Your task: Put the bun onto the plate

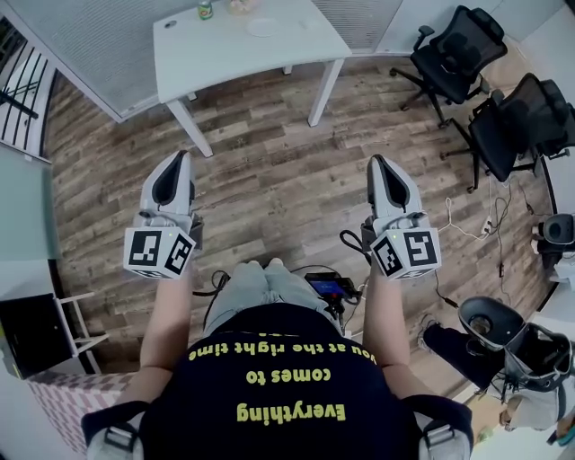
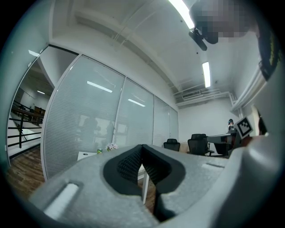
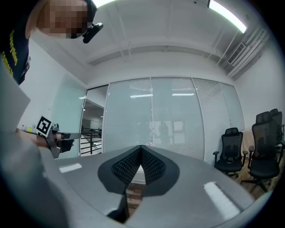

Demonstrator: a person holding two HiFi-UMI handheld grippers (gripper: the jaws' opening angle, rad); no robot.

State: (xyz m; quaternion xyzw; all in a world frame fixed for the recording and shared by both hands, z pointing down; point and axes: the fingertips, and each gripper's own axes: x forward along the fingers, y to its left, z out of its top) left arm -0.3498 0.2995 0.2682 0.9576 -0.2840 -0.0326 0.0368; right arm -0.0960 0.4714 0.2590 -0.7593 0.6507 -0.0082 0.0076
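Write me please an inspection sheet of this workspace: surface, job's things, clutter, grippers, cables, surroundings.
Surface: white rectangular table, far ahead of the person, not under the grippers.
Job's things: pale round plate, as it seems, on the table; a small pale thing near it at the picture's top edge, too small to call the bun.
Clutter: small green bottle on the table.
Grippers: left gripper and right gripper both shut, empty, held level above the wooden plank floor.
Cables: thin white cable on the floor at the right; black cable beside the right gripper.
Surroundings: black office chairs; glass wall with blinds.
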